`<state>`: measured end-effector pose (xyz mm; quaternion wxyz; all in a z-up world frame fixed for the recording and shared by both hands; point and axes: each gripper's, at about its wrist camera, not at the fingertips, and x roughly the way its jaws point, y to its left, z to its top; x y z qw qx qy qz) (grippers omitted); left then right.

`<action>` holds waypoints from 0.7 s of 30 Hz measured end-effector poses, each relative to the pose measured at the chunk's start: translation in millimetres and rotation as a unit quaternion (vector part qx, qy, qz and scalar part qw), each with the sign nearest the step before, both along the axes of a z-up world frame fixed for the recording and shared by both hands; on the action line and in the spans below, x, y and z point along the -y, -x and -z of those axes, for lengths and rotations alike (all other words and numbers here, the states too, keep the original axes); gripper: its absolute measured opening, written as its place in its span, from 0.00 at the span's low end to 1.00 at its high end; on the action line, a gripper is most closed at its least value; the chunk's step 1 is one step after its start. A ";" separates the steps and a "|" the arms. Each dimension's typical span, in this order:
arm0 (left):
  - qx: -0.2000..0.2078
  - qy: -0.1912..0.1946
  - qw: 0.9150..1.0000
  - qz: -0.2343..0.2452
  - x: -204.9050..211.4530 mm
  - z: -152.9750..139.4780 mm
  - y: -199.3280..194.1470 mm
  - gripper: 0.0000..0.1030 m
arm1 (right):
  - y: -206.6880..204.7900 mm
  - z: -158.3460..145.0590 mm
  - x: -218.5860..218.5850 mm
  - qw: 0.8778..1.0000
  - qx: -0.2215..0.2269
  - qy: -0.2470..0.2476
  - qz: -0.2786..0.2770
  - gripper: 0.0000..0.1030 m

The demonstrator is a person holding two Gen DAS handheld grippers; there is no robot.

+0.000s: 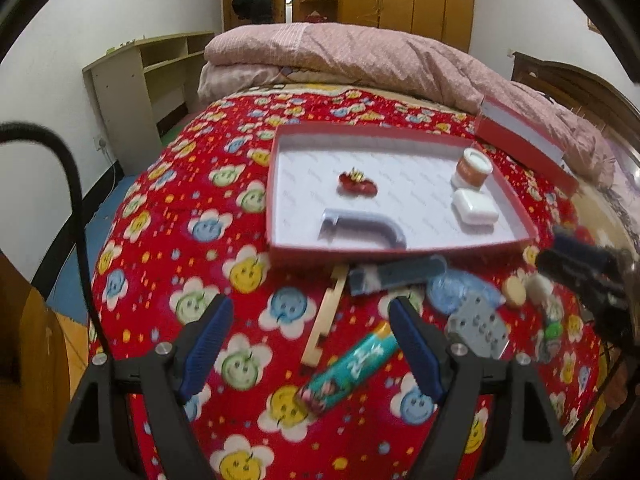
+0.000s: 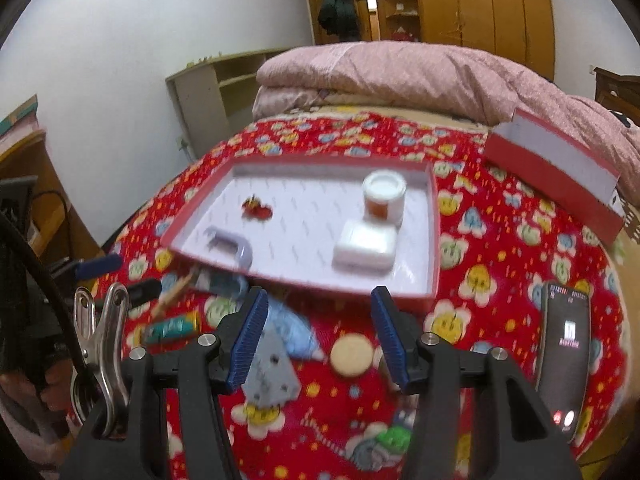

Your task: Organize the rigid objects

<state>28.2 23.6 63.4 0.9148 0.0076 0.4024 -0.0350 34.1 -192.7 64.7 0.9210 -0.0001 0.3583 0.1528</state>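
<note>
A red shallow box lies on the bed and holds a red ornament, a grey bent handle, a white case and a white-lidded jar. In front of it lie a teal tube, a wooden strip, a grey block and a tan disc. My left gripper is open above the wooden strip and tube. My right gripper is open above the disc.
The red box lid leans at the back right. A phone lies at the right. A folded pink quilt sits behind. A blue flat piece and a pale blue round thing lie by the box.
</note>
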 end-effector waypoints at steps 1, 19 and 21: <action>-0.003 0.000 1.000 0.000 -0.7 2.5 2.5 0.81 | 3.1 3.7 -1.4 1.000 -0.005 0.003 -0.003 0.53; -0.040 -0.043 0.998 -0.008 -6.8 40.3 26.6 0.81 | 15.9 57.2 -38.9 0.994 -0.072 0.051 -0.061 0.53; -0.046 -0.049 0.998 -0.014 -8.5 44.2 25.9 0.81 | 13.7 59.9 -40.6 0.994 -0.074 0.052 -0.061 0.53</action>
